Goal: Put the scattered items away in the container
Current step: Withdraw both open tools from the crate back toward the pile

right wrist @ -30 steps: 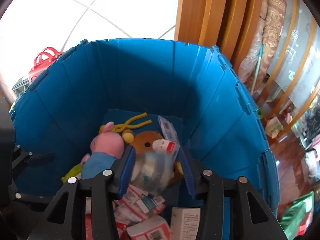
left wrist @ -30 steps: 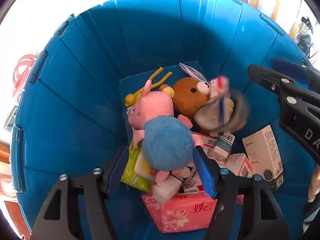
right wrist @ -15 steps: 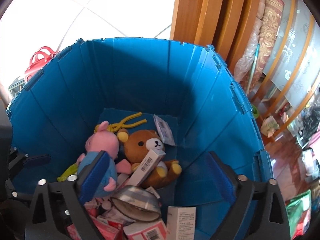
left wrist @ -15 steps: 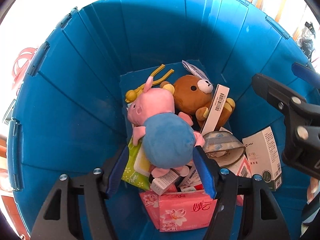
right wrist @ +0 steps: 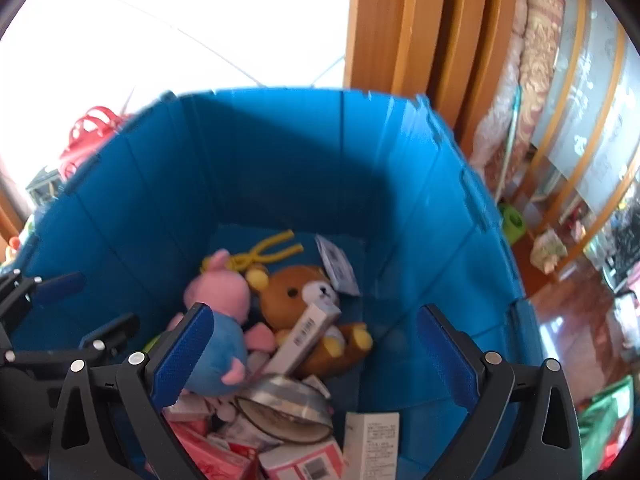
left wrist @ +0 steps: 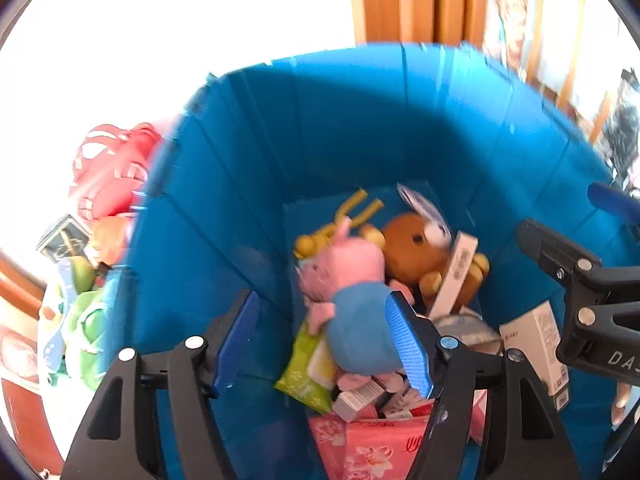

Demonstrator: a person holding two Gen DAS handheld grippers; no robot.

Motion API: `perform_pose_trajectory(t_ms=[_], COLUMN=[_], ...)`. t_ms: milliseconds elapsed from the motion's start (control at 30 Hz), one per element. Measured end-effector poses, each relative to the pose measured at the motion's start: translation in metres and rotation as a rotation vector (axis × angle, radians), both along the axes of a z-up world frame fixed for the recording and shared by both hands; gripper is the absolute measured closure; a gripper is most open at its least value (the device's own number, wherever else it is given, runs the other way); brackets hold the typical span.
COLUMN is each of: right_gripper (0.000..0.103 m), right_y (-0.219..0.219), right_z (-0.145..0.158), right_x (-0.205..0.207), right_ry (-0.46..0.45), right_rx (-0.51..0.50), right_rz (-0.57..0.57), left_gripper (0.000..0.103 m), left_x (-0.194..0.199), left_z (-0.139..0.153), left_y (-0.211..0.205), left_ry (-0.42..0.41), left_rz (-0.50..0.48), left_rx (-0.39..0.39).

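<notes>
A: Hovering above the deep blue plastic crate (right wrist: pixel 280 168), the right tool (right wrist: pixel 312 354) has just been opening; its jaws stand wide with nothing between them. A round silver metal bowl (right wrist: pixel 282 410) lies below on the heap of small cartons.

B: And the left tool (left wrist: pixel 324 344)?

A: Part open, gripping nothing. The pink-and-blue plush pig (left wrist: pixel 352 300) sits beyond its pads, inside the crate beside the brown plush bear (left wrist: pixel 416 252).

B: How would those handle?

A: My guess: the plush toys are light and soft, best pinched across the body. The bowl looks stiff and slippery, so take its rim. The white box (right wrist: pixel 306 338) on the bear is light; grip its long sides.

B: Pose?

A: Both tools tilt steeply downward into the crate, side by side.
</notes>
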State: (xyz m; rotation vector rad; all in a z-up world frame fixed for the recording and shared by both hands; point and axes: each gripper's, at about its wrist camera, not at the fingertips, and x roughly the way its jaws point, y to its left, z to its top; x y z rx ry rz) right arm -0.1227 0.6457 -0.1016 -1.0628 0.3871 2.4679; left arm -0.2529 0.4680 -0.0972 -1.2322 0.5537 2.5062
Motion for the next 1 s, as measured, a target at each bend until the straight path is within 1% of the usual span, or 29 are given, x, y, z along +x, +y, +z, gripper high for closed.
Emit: perform_pose_trajectory(t_ms=[100,167,233,300,433,500,667,900,1000], right_gripper=[0.001,0.0,0.0,0.0,0.0,0.0,0.0,0.0,0.0], right_y=[-0.013,-0.021,-0.028,-0.036,-0.066,-0.089,-0.154,-0.263,-0.315], right_z=[0.016,0.026,0.038,0.052,0.079,0.09,0.105,0.127,0.133], right_x=[0.003,0.008,0.014,0.021,0.033,0.035,0.027,0.009,-0.002], right_ry=[0.053,0.088,0.116,0.151,0.221,0.244,0.261,0.294,0.316], right_rx=[0.04,0.061,0.075,0.097,0.116,0.135,0.155,0.178,0.18], right_rz=[0.039,0.06,0.062,0.051,0.086,0.115,0.169,0.205,0.23], left_gripper=[0.038,0.038,0.038,0.037,0.031,0.03,0.029,0.029,0.029], left_x=[0.015,0.025,0.036,0.046,0.065,0.073,0.086,0.111,0.116], left_z=[0.022,0.039,0.055,0.07,0.093,0.102,0.115,0.13,0.13], left_y=[-0.013,-0.028,-0.045,-0.065,-0.105,-0.125,-0.189,-0.308,-0.362], left_ry=[0.063,0.104,0.134,0.152,0.211,0.247,0.287,0.351,0.372], left_rz=[0.015,0.046,0.08,0.107,0.143,0.164,0.203,0.216,0.249], left_rx=[-0.013,-0.001,0.027,0.073,0.134,0.148,0.178,0.22,0.212])
